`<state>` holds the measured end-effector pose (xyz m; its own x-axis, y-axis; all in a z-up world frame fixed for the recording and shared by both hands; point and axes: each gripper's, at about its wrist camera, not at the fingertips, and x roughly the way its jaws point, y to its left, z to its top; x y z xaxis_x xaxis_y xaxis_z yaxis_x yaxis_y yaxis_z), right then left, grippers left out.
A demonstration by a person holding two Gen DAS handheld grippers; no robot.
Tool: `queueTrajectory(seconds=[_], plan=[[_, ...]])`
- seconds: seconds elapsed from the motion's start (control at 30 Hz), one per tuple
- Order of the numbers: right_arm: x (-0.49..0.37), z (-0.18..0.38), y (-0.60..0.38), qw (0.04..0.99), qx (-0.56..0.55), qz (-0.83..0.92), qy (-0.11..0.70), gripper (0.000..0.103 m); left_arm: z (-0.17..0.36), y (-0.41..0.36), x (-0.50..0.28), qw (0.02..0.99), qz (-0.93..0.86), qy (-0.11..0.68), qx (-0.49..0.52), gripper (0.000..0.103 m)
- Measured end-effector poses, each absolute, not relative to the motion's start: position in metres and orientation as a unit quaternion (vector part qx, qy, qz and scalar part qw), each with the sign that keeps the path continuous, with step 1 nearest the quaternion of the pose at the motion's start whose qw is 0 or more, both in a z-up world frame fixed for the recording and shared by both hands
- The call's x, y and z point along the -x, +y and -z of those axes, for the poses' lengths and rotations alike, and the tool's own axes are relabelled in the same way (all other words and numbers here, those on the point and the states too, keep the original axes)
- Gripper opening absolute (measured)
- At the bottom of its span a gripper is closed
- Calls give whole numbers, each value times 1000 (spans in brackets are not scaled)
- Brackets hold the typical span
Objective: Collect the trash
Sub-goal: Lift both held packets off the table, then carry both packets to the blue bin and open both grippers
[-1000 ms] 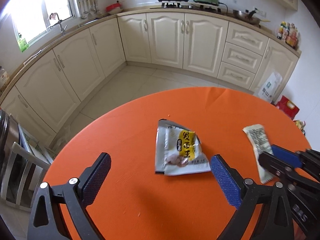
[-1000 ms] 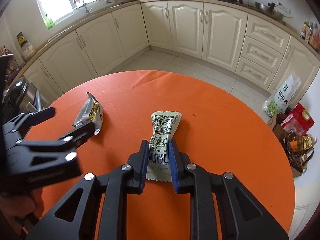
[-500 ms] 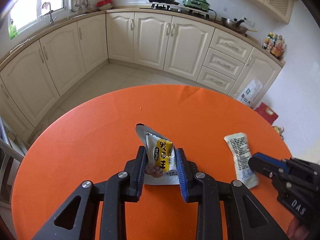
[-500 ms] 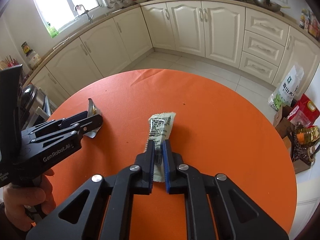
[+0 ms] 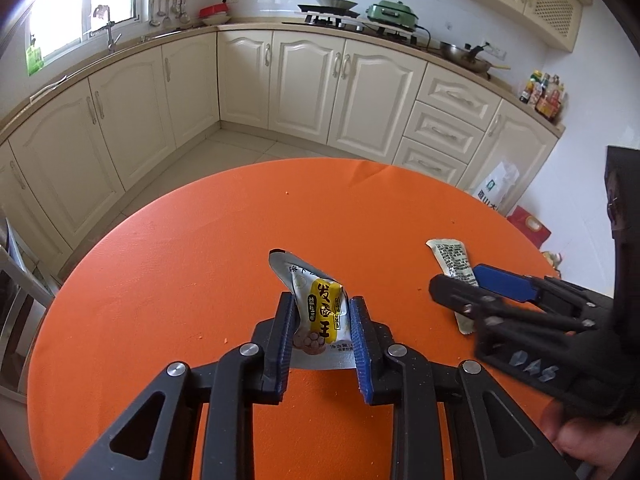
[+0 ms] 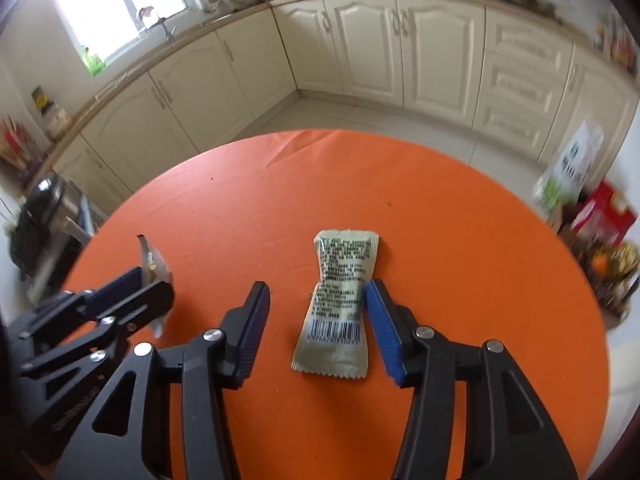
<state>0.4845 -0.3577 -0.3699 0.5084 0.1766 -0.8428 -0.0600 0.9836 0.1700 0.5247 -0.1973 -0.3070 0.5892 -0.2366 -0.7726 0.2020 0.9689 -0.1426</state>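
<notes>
Since a second ago the left gripper [image 5: 322, 334] has shut its jaws on the yellow wrapper [image 5: 320, 312], lifting it off the orange desk [image 5: 180, 280]. Right view: the right gripper [image 6: 314, 326] jaws have just been opening, apart around the green packet [image 6: 340, 292] lying flat.
</notes>
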Motion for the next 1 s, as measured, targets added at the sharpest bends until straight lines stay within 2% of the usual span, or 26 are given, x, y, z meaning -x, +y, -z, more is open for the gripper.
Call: queueTrajectory(seconds=[0.07,0.17,0.23,0.5,0.83,1.0], plan=[[-482,370,-348,872,-6,-42,488,29,304,-198,-517,892,123,434,20,22],[-480,370,-363,867,-47,-69,492,11,299,-203,-505,893,125,431,18,23],[-474,369,-374,863,-75,-83,493,8,297,-204,-496,894,125,430,18,23],[-422,355,-403,865,-120,-94,479,8,281,-208,-455,896,142,421,19,23],[-337,287,-451,898,-145,-74,409,8,230,-231,-355,906,192,377,10,23],[-283,260,-498,912,-158,-35,377,8,210,-267,-297,902,248,352,-3,23]])
